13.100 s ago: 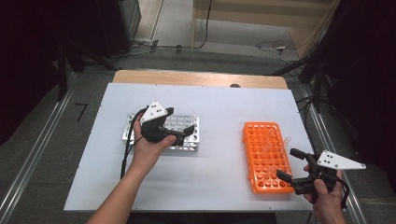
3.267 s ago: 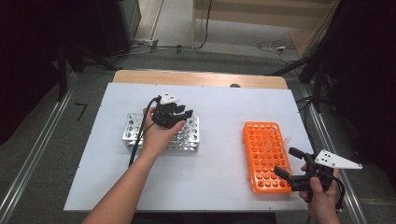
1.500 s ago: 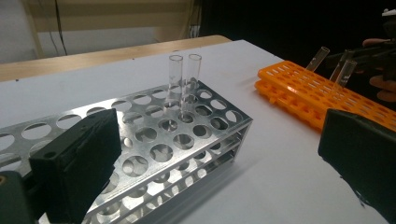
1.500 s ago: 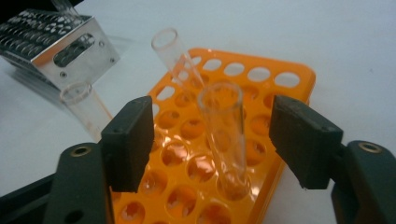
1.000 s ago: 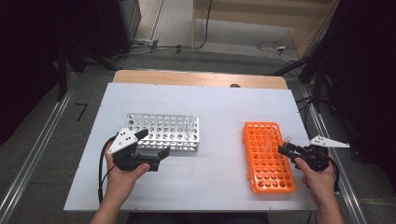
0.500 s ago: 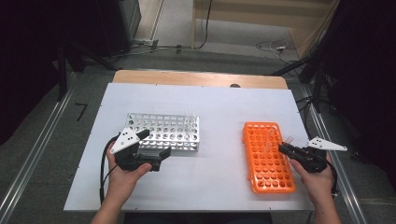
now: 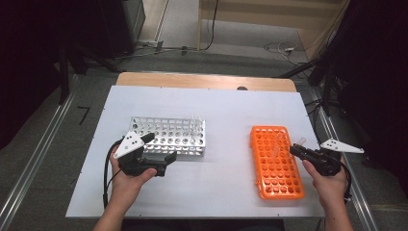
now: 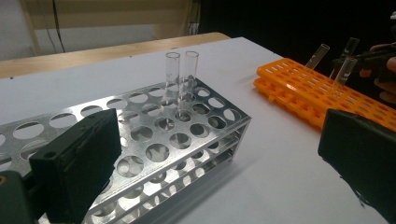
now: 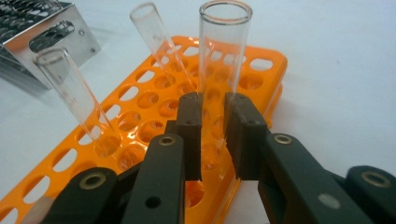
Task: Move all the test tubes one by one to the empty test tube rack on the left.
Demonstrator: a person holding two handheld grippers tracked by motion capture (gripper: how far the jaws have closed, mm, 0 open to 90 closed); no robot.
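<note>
The right tongs (image 9: 214, 135) stand closed on a clear glass test tube (image 9: 223, 51), gripped near its lower part; the jaws have just been closing, and the tube's foot is hidden behind them, so whether it sits in a hole cannot be told. The tube rises over the near end of a flat orange plastic rack (image 9: 243, 79) pierced with rows of round holes, which lies on the right half of the table. Two more clear tubes lean in that rack: one (image 9: 74, 93) to the left, one (image 9: 161, 44) farther back. In the high view these tubes are faint and hard to make out.

The left tongs (image 8: 219, 172) stand wide open and hold nothing; their black jaws are cut off by the lower frame edge. Between them lies the corner of a shiny perforated metal rack (image 8: 154, 154) of three stacked plates, bearing two upright clear tubes (image 8: 181, 79) side by side near its far corner.

The racks rest well apart on a matt white table (image 7: 226, 110) with a bare wooden strip (image 7: 202, 81) along the far edge. Beyond it are a grey floor (image 7: 231, 57) with loose cables and dark surroundings; metal rails (image 7: 33, 163) flank the table.
</note>
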